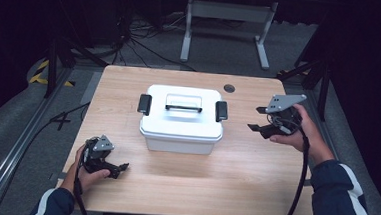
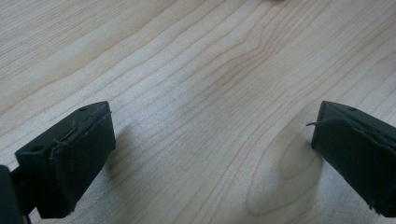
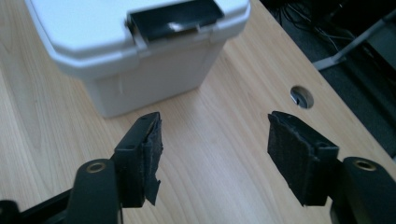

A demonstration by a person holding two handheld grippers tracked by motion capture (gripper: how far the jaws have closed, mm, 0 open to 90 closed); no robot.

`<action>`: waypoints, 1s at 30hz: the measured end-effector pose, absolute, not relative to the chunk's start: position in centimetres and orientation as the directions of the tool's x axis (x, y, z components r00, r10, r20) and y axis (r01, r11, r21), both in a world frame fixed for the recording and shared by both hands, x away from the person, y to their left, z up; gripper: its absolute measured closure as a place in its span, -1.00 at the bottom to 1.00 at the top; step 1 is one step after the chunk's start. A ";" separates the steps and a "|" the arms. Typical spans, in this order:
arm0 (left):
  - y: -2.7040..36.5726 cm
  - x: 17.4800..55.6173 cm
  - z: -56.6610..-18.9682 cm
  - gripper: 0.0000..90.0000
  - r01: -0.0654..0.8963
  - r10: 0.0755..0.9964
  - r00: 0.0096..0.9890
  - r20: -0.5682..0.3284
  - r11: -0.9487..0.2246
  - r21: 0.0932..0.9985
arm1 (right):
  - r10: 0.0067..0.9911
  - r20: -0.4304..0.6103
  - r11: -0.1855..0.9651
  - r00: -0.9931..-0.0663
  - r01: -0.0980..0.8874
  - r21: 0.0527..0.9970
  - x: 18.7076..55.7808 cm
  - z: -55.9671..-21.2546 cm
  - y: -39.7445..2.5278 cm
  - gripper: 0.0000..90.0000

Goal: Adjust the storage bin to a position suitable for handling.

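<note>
A white lidded storage box (image 1: pixel 182 118) with a black handle (image 1: pixel 183 105) and black side latches stands mid-table. My right gripper (image 1: pixel 259 119) hovers to the right of the box, open, nothing between its jaws; in the right gripper view the box's right latch (image 3: pixel 173 18) lies ahead of the open gripper (image 3: pixel 214 142). My left gripper (image 1: pixel 118 168) rests low near the table's front left, apart from the box, open. In the left gripper view this gripper (image 2: pixel 212 149) spans bare wood.
The wooden table (image 1: pixel 235 165) has a round cable hole (image 1: pixel 229 88) at the back right. Beyond the table's far edge stand a white frame's legs (image 1: pixel 227 24) and cables on the floor. Dark rails flank both sides.
</note>
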State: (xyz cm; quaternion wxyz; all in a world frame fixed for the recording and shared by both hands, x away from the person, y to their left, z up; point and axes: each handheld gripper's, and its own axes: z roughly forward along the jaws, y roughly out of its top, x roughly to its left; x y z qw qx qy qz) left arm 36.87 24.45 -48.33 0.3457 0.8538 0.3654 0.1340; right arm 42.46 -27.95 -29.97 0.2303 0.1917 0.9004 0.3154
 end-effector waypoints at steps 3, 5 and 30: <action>24.4 36.9 -48.3 -1.00 0.531 0.717 0.697 -0.024 -0.494 0.688 | 0.466 -0.318 0.745 -0.826 0.173 0.644 42.8 -29.2 -26.4 -0.10; 24.4 36.9 -48.3 -1.00 0.532 0.717 0.697 -0.024 -0.494 0.688 | 0.448 -0.326 0.756 -0.833 0.158 0.635 42.9 -28.8 -25.2 -0.07; 24.5 36.9 -48.3 -1.00 0.527 0.714 0.700 -0.019 -0.498 0.689 | 0.274 -0.374 0.837 -0.886 0.028 0.546 44.8 -28.1 -15.0 0.23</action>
